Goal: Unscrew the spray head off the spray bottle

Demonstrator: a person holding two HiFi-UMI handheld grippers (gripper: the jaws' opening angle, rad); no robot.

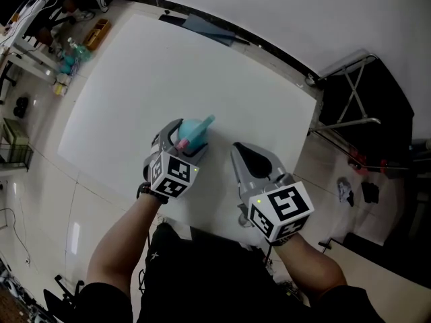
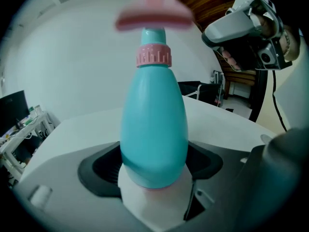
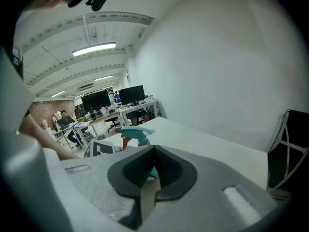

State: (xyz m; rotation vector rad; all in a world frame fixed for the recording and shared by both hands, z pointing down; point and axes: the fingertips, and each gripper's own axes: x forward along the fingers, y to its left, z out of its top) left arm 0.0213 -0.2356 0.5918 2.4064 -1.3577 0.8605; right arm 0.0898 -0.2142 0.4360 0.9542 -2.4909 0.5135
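Note:
A teal spray bottle point(image 1: 196, 130) stands upright on the white table point(image 1: 168, 73). In the left gripper view its wide body point(image 2: 154, 129) fills the gap between the jaws, with a pink collar point(image 2: 153, 56) and the blurred spray head point(image 2: 153, 13) above. My left gripper point(image 1: 183, 140) is shut on the bottle's body, a black pad point(image 2: 101, 166) against each side. To its right my right gripper point(image 1: 244, 152) rests shut and empty, apart from the bottle. In the right gripper view the teal spray head point(image 3: 138, 131) with its pink trigger shows beyond the shut jaws point(image 3: 153, 174).
A dark flat item point(image 1: 202, 27) lies at the table's far edge. A metal folding stand point(image 1: 350, 106) is on the floor to the right. Cluttered shelves point(image 1: 67, 52) stand at the far left. Office desks with monitors point(image 3: 111, 100) lie beyond the table.

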